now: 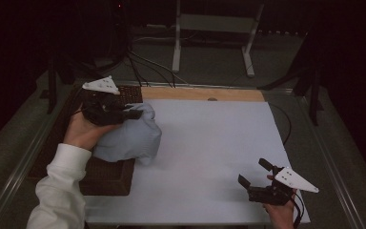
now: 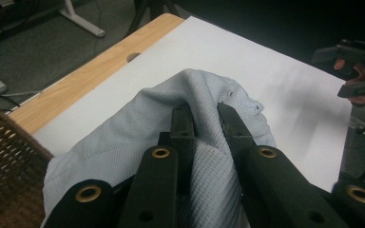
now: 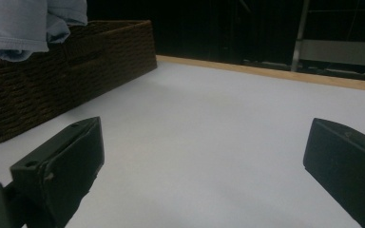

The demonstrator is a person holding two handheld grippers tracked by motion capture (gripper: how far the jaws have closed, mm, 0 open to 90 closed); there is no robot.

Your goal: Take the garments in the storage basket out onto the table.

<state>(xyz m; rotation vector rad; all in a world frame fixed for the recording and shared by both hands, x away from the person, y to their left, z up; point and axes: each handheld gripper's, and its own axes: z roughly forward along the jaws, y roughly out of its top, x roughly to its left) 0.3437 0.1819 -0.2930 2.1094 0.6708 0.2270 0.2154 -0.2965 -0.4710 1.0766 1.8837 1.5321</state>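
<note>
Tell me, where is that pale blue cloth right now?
In the high view the pale blue cloth hangs at the left, pinched by the left gripper over the wicker basket's edge.

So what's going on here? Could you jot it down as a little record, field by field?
Setting: white sheet on a wooden table
Left gripper: jaws pinched on a fold of the pale blue cloth
Cloth position: bunched, hanging over the basket's edge toward the sheet
Basket: dark wicker, at the table's left side
Right gripper: jaws apart, holding nothing, near the sheet's front right
Likely activity: lifting the cloth out of the basket
</note>
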